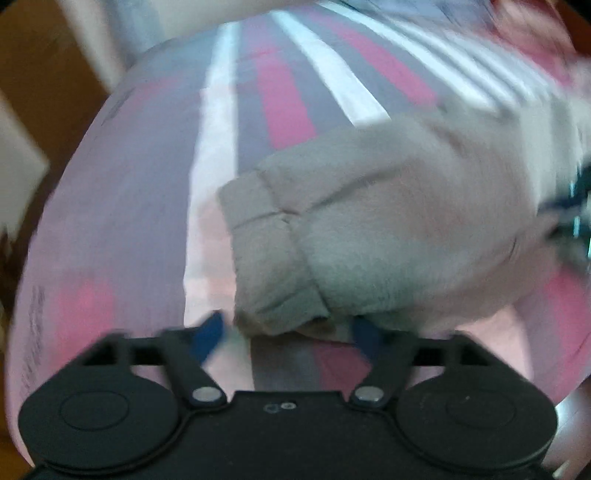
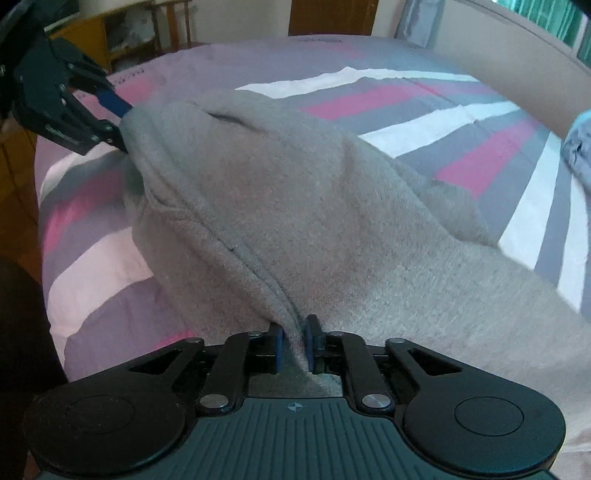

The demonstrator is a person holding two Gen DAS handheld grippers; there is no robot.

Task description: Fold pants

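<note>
Grey fleece pants (image 1: 369,221) lie on a bed cover (image 1: 288,103) striped pink, grey and white. In the left wrist view the two ribbed cuffs (image 1: 266,236) sit stacked just ahead of my left gripper (image 1: 290,334). Its blue pads stand wide apart on either side of the cuff end and do not press it. In the right wrist view my right gripper (image 2: 294,345) is shut on a raised fold of the pants (image 2: 295,203). The cloth runs from there up to the left gripper (image 2: 55,99), whose blue finger (image 2: 114,101) lies at the far edge of the pants.
The striped bed cover (image 2: 424,96) spreads around the pants. A blue-grey cloth (image 2: 580,147) lies at its right edge, below a curved pale rail (image 2: 517,55). Wooden shelves (image 2: 122,37) and a brown door (image 2: 332,16) stand beyond the bed. The left wrist view is blurred.
</note>
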